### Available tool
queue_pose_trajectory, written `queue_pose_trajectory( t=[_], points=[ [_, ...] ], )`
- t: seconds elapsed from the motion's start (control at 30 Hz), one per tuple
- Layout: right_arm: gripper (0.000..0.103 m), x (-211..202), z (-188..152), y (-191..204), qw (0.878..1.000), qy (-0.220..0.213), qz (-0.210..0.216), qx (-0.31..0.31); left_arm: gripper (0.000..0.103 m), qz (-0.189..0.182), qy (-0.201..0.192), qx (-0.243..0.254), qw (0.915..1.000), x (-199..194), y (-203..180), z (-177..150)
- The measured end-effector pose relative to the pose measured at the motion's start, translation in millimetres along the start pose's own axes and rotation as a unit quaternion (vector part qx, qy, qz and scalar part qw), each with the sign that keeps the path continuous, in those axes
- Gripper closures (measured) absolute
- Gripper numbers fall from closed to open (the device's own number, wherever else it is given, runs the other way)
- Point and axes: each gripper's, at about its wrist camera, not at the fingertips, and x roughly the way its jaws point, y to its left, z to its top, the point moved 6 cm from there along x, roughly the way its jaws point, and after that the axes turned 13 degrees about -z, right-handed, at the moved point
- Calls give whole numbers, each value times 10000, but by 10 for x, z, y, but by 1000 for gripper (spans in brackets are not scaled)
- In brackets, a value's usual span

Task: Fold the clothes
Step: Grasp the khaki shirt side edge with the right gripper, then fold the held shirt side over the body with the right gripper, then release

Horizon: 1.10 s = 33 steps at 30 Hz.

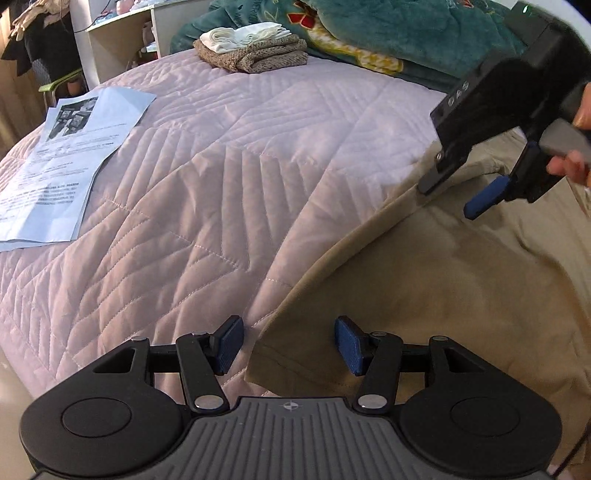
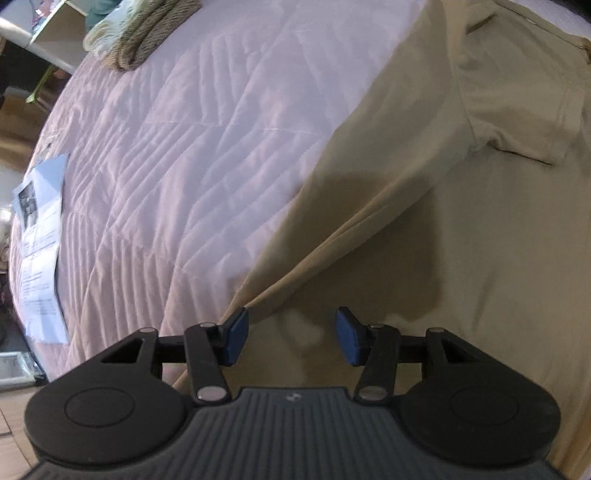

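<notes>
Both half-open tools, left tool (image 1: 288, 343) and right tool (image 2: 291, 336), seemingly empty, over smooth khaki garment (image 1: 443, 277).

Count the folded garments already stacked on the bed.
2 visible: a knitted brown garment at the bed's far end, and a white garment folded on top of it. More could be hidden within the stack.

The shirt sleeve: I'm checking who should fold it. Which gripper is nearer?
Right. The right gripper hangs over the khaki shirt close to its short sleeve; the left gripper sits at the hem corner, far from it.
</notes>
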Motion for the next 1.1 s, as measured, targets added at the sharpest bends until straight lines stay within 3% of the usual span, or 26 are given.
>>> queue_pose_trajectory(
  t=[0.27, 0.5, 0.63, 0.7, 0.77, 0.93, 1.1],
  points=[
    [50, 138, 133, -62, 9996, 52, -103, 269, 50, -132, 5, -18, 9999, 35, -30, -35],
    [51, 97, 137, 12, 9997, -23, 113, 213, 50, -184, 4, -57, 9998, -10, -47, -35],
    [52, 173, 164, 84, 9998, -107, -155, 90, 50, -157, 69, -24, 9998, 14, -43, -38],
    [58, 183, 167, 78, 9997, -175, -63, 136, 51, -147, 105, -55, 9998, 19, -39, -21],
    [97, 120, 162, 71, 9995, -322, -45, 63, 57, -137, 138, -80, 9998, 19, -43, -6],
    [100, -19, 127, 83, 9977, -581, -147, -313, 77, -183, 147, -128, 9996, -29, -86, -1],
    [100, -212, 86, -49, 9955, -768, -211, -515, 82, -287, 118, -63, 9995, -125, -182, 3]
  ],
)
